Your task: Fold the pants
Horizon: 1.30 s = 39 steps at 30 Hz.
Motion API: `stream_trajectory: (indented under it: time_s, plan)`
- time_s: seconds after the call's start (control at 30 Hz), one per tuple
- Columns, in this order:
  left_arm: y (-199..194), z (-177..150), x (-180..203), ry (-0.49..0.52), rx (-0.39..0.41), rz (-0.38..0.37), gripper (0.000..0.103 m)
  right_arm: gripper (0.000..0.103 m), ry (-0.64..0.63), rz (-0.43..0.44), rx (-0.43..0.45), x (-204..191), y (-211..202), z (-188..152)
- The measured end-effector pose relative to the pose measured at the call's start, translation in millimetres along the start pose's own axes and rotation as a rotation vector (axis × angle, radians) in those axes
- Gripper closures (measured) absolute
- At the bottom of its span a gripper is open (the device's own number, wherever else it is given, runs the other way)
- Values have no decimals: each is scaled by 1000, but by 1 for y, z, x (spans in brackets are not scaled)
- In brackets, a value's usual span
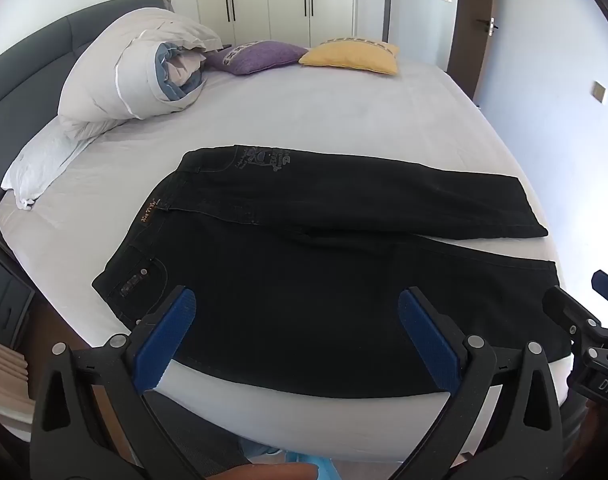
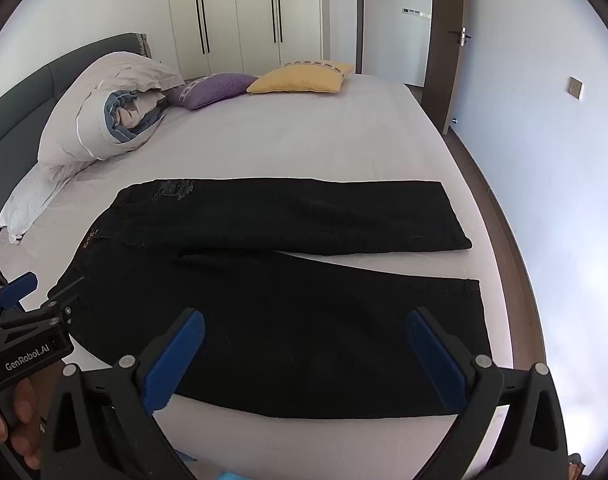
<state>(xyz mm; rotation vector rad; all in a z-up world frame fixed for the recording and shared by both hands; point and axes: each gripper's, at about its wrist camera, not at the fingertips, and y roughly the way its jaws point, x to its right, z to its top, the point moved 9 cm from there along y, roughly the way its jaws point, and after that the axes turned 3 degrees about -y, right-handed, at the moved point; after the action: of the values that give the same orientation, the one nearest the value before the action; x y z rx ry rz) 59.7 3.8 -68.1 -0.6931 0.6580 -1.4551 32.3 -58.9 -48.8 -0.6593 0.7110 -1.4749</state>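
Black pants (image 1: pixel 304 280) lie flat on the bed, waistband to the left, both legs stretched to the right and slightly apart; they also show in the right wrist view (image 2: pixel 284 300). My left gripper (image 1: pixel 298 304) is open and empty, hovering over the near leg by the waist end. My right gripper (image 2: pixel 304 328) is open and empty, hovering over the near leg toward the hem. The right gripper shows at the right edge of the left wrist view (image 1: pixel 583 320), and the left gripper at the left edge of the right wrist view (image 2: pixel 24 300).
The bed (image 1: pixel 323 112) has a grey sheet. A rolled duvet (image 1: pixel 136 68), a purple cushion (image 1: pixel 260 56) and a yellow cushion (image 1: pixel 351 56) lie at its far side by the headboard. A wardrobe and a door stand behind. The bed's near edge is just below the pants.
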Motion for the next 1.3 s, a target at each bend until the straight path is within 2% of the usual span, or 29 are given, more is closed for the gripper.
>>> stream_trajectory:
  time_s: [0.33, 1.3]
  plan:
    - [3, -3, -3, 0, -1, 0, 0, 0, 4, 1, -2, -3, 5, -12]
    - [10, -17, -12, -5, -8, 3, 0, 0, 10, -2, -13, -7, 7, -18]
